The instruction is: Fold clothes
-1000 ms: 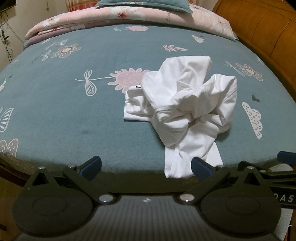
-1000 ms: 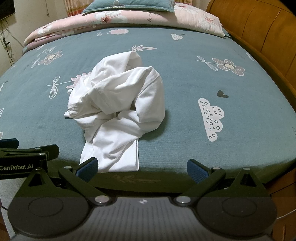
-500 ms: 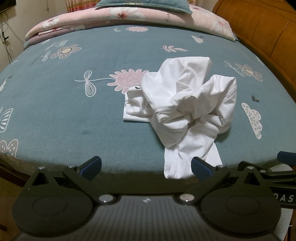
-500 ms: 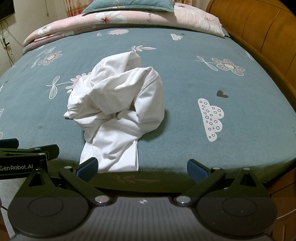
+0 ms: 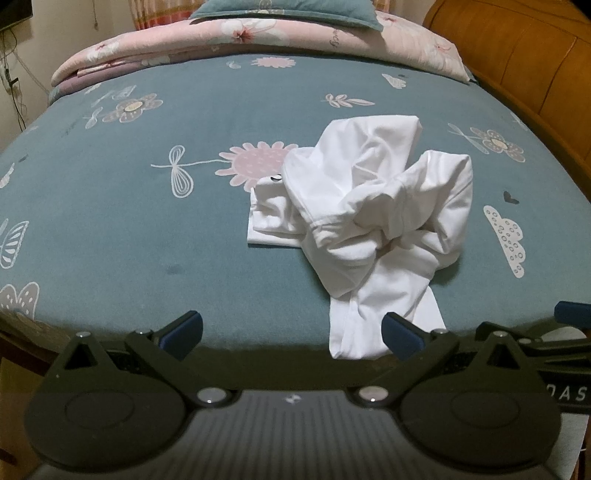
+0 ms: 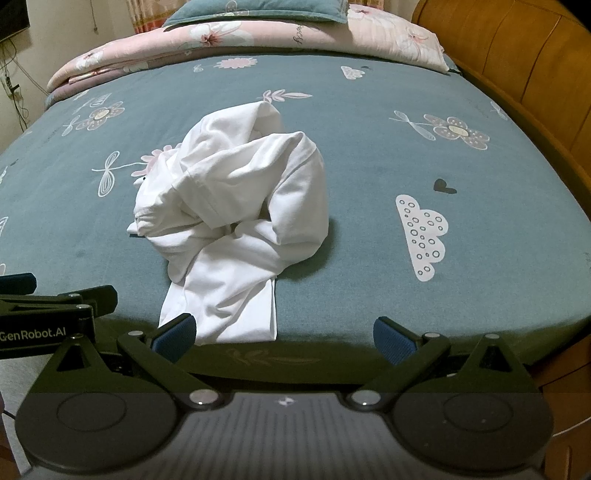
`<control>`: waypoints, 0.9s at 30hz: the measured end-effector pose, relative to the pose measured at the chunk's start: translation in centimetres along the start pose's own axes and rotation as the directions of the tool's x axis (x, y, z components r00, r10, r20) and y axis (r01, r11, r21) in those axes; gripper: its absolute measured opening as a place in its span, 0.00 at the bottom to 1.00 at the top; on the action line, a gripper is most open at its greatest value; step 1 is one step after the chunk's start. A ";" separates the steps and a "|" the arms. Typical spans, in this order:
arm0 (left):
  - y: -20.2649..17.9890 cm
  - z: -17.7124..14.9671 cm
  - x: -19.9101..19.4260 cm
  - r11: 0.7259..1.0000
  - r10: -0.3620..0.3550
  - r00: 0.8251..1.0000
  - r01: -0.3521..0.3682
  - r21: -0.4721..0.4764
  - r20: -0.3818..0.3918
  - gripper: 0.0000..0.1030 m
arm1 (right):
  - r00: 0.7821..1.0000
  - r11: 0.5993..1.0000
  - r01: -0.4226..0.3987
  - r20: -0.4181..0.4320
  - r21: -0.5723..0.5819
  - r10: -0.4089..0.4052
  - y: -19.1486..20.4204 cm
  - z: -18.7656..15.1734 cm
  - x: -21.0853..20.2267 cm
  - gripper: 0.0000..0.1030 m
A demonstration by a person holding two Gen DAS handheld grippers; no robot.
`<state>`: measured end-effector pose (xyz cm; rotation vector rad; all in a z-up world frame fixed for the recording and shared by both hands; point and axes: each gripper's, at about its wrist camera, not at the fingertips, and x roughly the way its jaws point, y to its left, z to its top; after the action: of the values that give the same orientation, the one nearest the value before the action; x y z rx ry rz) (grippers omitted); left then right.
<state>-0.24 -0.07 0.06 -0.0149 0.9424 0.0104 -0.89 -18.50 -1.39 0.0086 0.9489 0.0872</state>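
A crumpled white garment [image 5: 373,218] [image 6: 236,206] lies bunched on the teal flowered bed sheet [image 5: 147,229] [image 6: 406,158], one end reaching the near edge of the bed. My left gripper [image 5: 291,334] hovers open at that near edge, its right fingertip just in front of the garment's lower end. My right gripper [image 6: 284,334] is open too, with its left fingertip beside the same lower end. Neither holds anything. The other gripper's side shows at the frame edge in each view.
A pink floral quilt [image 5: 258,33] [image 6: 229,37] and a teal pillow [image 5: 284,11] are stacked at the far end of the bed. A wooden headboard [image 5: 524,55] [image 6: 517,51] runs along the right. A wall with cables [image 5: 11,81] stands far left.
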 end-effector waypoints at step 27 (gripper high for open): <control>1.9 -0.2 0.4 0.994 -0.051 0.997 0.057 -0.090 0.063 0.99 | 0.999 1.000 0.000 0.039 0.004 -0.001 -0.3 -0.2 0.1 1.00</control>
<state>-0.20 1.84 -0.44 -0.1241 0.8798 0.0041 -0.98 -18.80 -1.56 0.0134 0.9100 0.0845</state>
